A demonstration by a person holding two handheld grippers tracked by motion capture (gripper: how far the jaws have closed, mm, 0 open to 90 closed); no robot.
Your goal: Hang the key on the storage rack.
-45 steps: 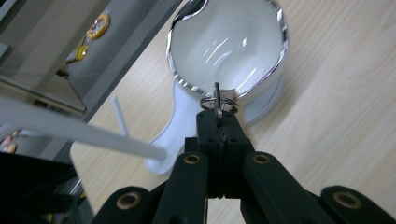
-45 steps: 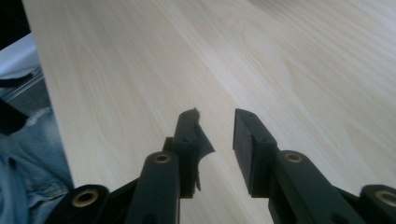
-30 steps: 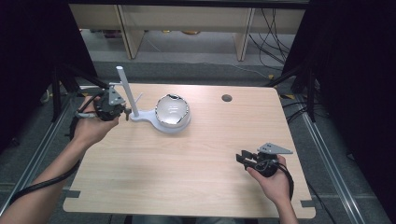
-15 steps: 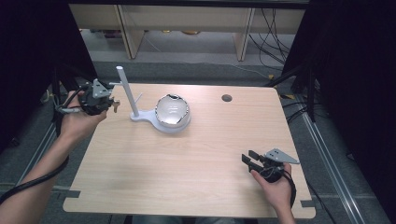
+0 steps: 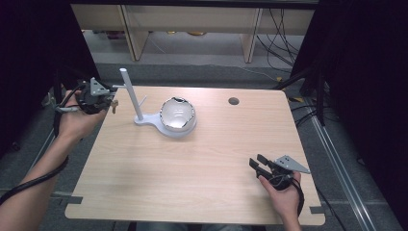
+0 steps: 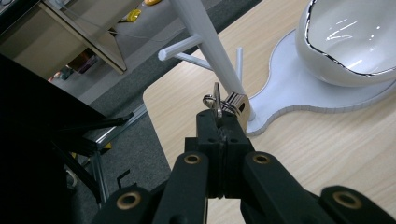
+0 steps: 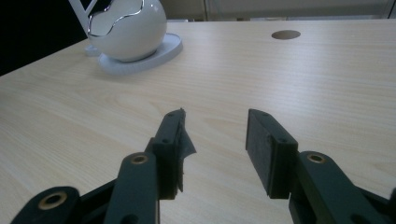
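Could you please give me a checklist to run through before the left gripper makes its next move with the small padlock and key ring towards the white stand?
1. Left gripper shut on the padlock and key ring: ok.
2. Padlock hangs free of the white stand: cannot tell; they overlap in the left gripper view.
3. A stand peg is bare to hang it on: ok.
4. White bowl sits on the stand's base, off to the side of the post: ok.
5. Right gripper open, holding nothing, well away near the table's front right: ok.
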